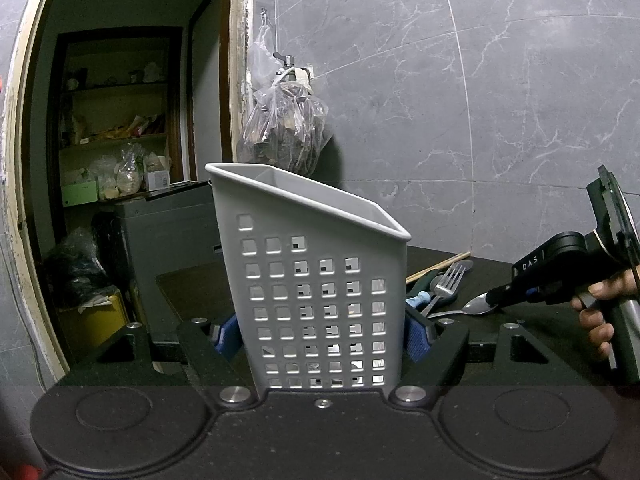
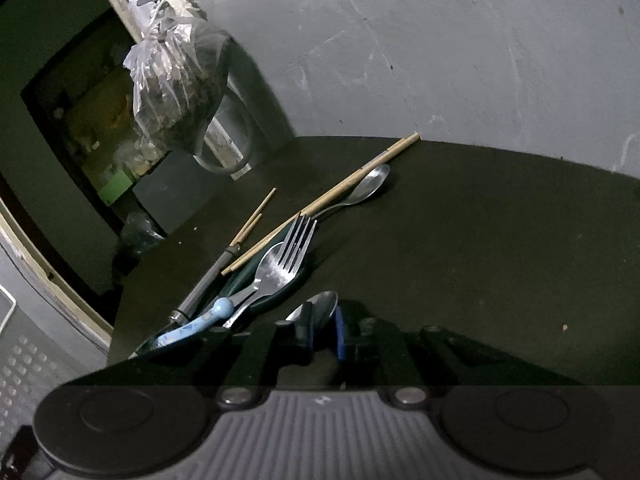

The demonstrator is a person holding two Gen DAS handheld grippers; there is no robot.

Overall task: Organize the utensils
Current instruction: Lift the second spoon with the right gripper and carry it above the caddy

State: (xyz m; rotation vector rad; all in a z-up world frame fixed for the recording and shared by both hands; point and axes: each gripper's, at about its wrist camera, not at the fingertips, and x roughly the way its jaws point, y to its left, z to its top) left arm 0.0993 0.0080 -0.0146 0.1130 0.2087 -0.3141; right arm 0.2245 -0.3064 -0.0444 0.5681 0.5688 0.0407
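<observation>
A grey perforated utensil holder (image 1: 312, 280) stands upright on the black table (image 2: 460, 240), and my left gripper (image 1: 322, 336) is shut on it, a blue pad on each side wall. To its right my right gripper (image 1: 498, 300) is shut on the bowl of a steel spoon (image 1: 476, 305). In the right wrist view that spoon (image 2: 320, 306) sits between the dark fingers of the right gripper (image 2: 322, 330). Just beyond lies a heap with a fork (image 2: 298, 246), another spoon (image 2: 272, 268), a blue-handled utensil (image 2: 200, 322), chopsticks (image 2: 336, 196) and a far spoon (image 2: 370, 182).
A person's hand (image 1: 596, 312) holds the right gripper's handle. A clear plastic bag (image 1: 284, 128) hangs from a tap on the grey tiled wall behind the holder. At the left a doorway opens onto cluttered shelves (image 1: 116, 120). The table's left edge runs close to the heap.
</observation>
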